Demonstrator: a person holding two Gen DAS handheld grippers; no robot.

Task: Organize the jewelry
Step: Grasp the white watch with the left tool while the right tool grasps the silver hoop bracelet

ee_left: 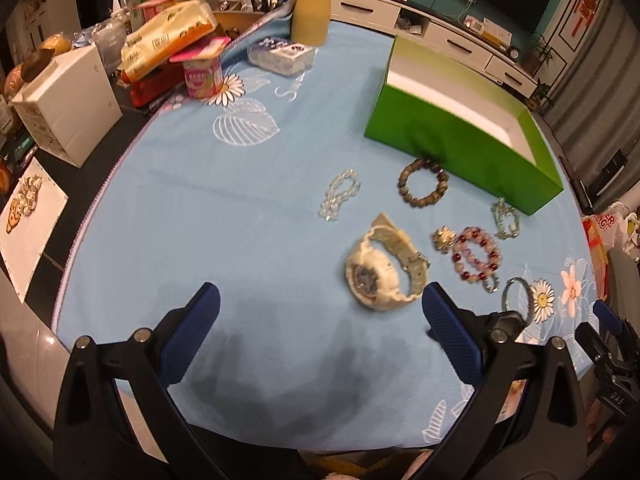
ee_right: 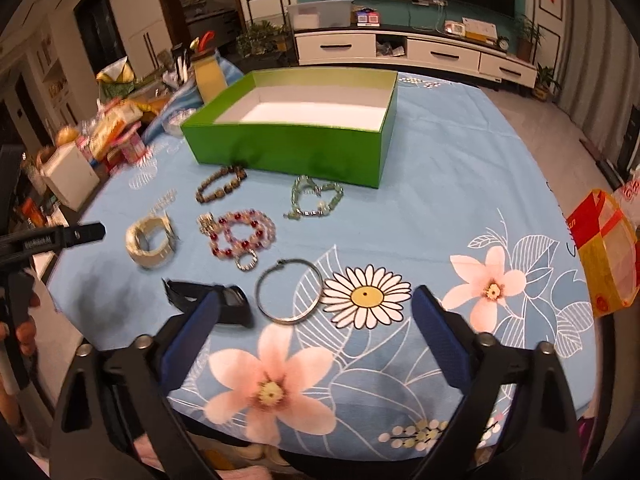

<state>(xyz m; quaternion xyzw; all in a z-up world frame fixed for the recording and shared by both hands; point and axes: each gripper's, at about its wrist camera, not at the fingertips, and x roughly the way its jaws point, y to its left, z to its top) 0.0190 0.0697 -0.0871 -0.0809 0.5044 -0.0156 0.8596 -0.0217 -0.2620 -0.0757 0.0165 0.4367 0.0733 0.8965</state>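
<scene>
Jewelry lies on a blue flowered cloth in front of an open green box (ee_left: 460, 148) (ee_right: 288, 148). My left gripper (ee_left: 320, 312) is open above the cloth, with a white watch (ee_left: 380, 268) just ahead of its right finger. Beyond it lie a clear bead bracelet (ee_left: 339, 194), a brown bead bracelet (ee_left: 423, 183), a red and pink bead bracelet (ee_left: 476, 254) and a green bracelet (ee_left: 506, 218). My right gripper (ee_right: 316, 312) is open too, with nothing between its pads. A silver bangle (ee_right: 289, 292) lies just ahead of it, and a black watch (ee_right: 212, 300) is by its left finger.
Snack packs, a white appliance (ee_left: 68, 108) and a yellow jar (ee_left: 312, 10) crowd the table's left and far side. An orange and red bag (ee_right: 608, 256) stands off the right edge. The left gripper's tip (ee_right: 60, 236) reaches in from the left in the right wrist view.
</scene>
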